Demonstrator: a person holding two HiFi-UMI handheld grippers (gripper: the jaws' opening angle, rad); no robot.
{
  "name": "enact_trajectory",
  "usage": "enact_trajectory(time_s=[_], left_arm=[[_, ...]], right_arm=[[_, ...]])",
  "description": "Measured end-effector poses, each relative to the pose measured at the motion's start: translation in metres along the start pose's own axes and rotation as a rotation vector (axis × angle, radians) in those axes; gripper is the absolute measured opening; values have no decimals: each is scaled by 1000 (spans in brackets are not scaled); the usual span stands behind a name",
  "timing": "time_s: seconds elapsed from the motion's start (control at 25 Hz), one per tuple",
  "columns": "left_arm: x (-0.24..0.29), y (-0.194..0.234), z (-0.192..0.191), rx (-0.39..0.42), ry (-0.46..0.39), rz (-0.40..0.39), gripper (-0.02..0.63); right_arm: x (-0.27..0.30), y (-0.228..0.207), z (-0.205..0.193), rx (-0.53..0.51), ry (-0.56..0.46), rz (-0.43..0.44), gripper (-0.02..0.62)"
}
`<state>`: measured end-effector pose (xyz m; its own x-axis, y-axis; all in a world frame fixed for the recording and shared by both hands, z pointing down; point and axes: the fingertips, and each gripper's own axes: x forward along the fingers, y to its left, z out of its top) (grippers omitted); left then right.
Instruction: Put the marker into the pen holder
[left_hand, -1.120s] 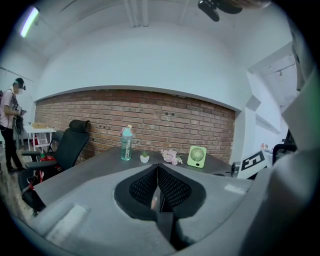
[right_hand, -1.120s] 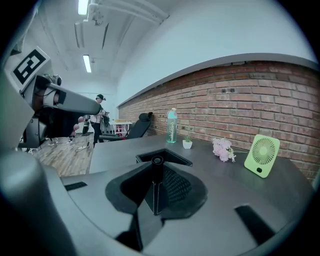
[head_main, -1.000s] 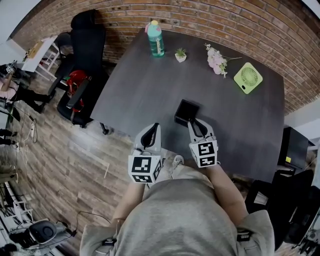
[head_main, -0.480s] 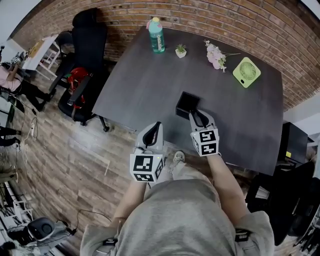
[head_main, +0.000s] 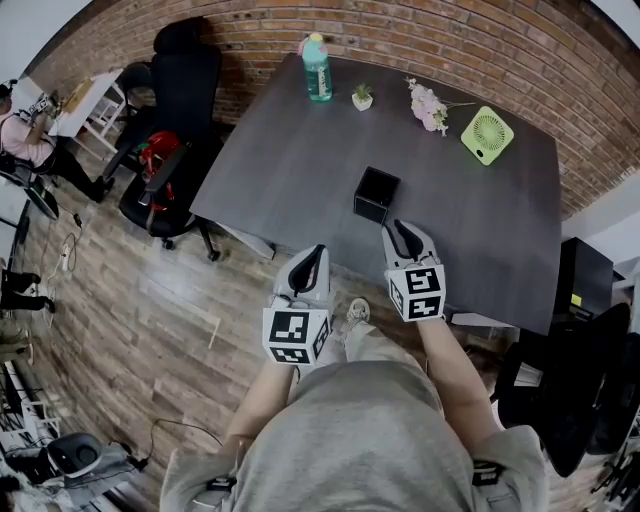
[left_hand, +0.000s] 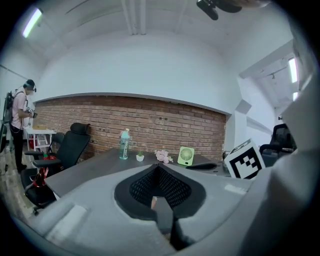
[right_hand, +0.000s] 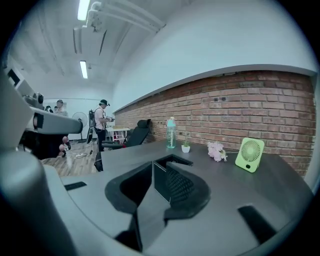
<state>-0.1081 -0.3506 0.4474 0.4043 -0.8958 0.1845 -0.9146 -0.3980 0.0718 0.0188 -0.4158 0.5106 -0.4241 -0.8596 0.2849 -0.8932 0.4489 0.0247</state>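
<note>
The black square pen holder (head_main: 376, 194) stands upright on the dark grey table (head_main: 290, 160), near its front edge. My right gripper (head_main: 400, 228) hovers just short of the holder, apart from it, jaws shut with nothing between them. In the right gripper view the holder's open top (right_hand: 173, 159) shows just past the closed jaws. My left gripper (head_main: 314, 250) hangs off the table's front edge, over the floor, also shut and empty. No marker shows in any view.
Along the table's far edge stand a teal bottle (head_main: 317, 68), a small potted plant (head_main: 362, 97), pink flowers (head_main: 428, 107) and a green fan (head_main: 486, 135). A black office chair (head_main: 175, 130) stands left of the table. A brick wall lies behind.
My right gripper has drawn back from the pen holder toward the person; it was at the holder's rim and now stands apart. The left gripper has hardly moved.
</note>
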Motion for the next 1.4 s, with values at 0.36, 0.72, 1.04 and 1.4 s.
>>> enact_trajectory(time_s=[0.36, 0.72, 1.04, 1.4], left_arm=[[-61, -27, -17, 20, -20, -15, 18], [-120, -56, -29, 23, -36, -15, 18], [-165, -73, -35, 14, -37, -10, 18], [-190, -84, -35, 0, -52, -9, 18]], right_arm=[[-83, 48, 5, 35, -77, -14, 29], [-156, 86, 6, 40, -127, 7, 3], [-210, 110, 6, 54, -154, 5, 2], [-243, 127, 7, 48, -171, 16, 2]])
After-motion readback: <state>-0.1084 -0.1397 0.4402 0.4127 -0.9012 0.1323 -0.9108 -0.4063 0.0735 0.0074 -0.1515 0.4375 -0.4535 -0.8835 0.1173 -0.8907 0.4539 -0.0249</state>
